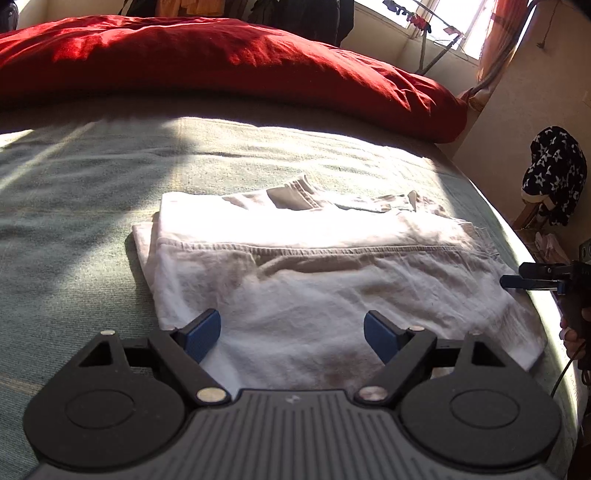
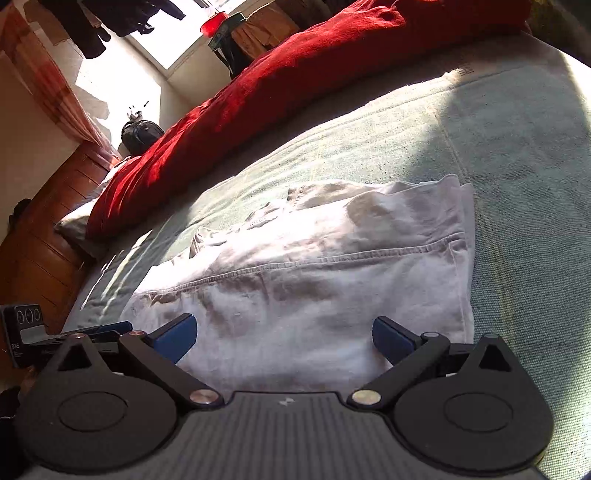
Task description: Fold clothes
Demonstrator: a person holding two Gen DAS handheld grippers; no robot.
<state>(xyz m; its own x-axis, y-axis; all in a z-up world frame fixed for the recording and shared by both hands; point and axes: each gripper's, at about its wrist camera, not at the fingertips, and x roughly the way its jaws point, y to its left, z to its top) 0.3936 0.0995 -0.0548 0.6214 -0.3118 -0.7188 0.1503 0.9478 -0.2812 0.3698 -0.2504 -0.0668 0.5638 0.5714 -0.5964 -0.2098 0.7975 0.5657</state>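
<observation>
Trousers: one pale, off-white pair, folded into a rough rectangle of several stacked layers, lying flat on the bed. A stitched seam runs across the top layer in both wrist views. Waistband and a pocket edge show at the far side of the stack in the left wrist view. Brownish shading marks the cloth in places; whether stain or shadow, cannot tell. Strong sunlight washes out the far half of the fabric.

Bed cover: one grey-green woven blanket. One red duvet lies bunched along the far side of the bed, well apart from the trousers.

Left hand-held gripper: jaws spread wide, two blue pads, nothing between them. Both pads sit over the near edge of the trousers; contact with the cloth cannot be judged.

Right hand-held gripper: jaws likewise spread wide, two blue pads, nothing gripped, poised at the near edge of the same stack. In the left wrist view it shows at the right border, at the trousers' right end, with a person's fingers on its handle.

Surroundings: one wooden chest of drawers beside the bed; one dark star-patterned cloth off the bed's right side; one sunlit window beyond the duvet.
</observation>
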